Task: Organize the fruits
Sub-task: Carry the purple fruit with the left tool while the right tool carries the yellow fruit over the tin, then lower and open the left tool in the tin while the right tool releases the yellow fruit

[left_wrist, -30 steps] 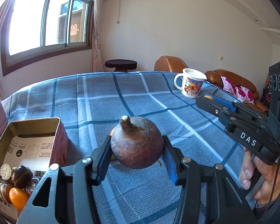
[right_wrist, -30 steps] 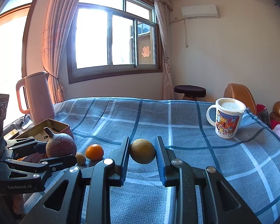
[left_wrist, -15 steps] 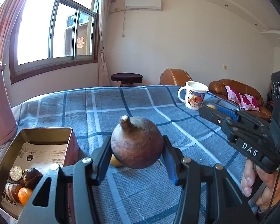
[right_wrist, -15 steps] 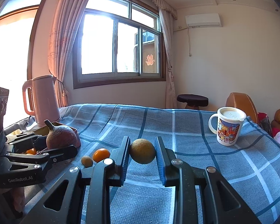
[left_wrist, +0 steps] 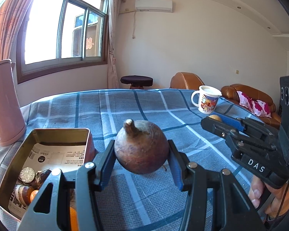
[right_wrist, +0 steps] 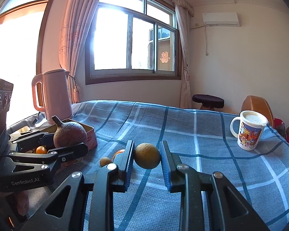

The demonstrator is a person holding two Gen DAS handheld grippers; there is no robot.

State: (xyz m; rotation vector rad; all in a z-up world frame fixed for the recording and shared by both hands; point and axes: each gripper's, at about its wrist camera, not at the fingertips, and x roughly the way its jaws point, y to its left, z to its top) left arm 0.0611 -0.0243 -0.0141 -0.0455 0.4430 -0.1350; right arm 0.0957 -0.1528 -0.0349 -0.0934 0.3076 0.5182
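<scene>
My left gripper (left_wrist: 141, 154) is shut on a large brown pear-shaped fruit (left_wrist: 141, 147) with a stubby stem, held above the blue plaid cloth just right of an open metal tin (left_wrist: 54, 132). The tin holds several small fruits (left_wrist: 31, 179) on printed paper. My right gripper (right_wrist: 147, 156) is shut on a round yellow-brown fruit (right_wrist: 147, 155), lifted over the cloth. In the right wrist view the left gripper (right_wrist: 67, 144) hangs beside the tin (right_wrist: 90, 132) with the brown fruit (right_wrist: 69, 134). A small orange (right_wrist: 119, 152) and a small yellowish fruit (right_wrist: 105, 161) lie on the cloth.
A pink kettle (right_wrist: 55, 101) stands behind the tin at the table's left edge. A lidded cartoon mug (right_wrist: 249, 132) stands at the far right. Blue plaid cloth (right_wrist: 183, 127) covers the table. A stool (left_wrist: 136, 80) and brown sofa (left_wrist: 246, 94) lie beyond.
Both grippers have drifted left toward the tin, each keeping its fruit. The tin and kettle show more fully in the left wrist view now.
</scene>
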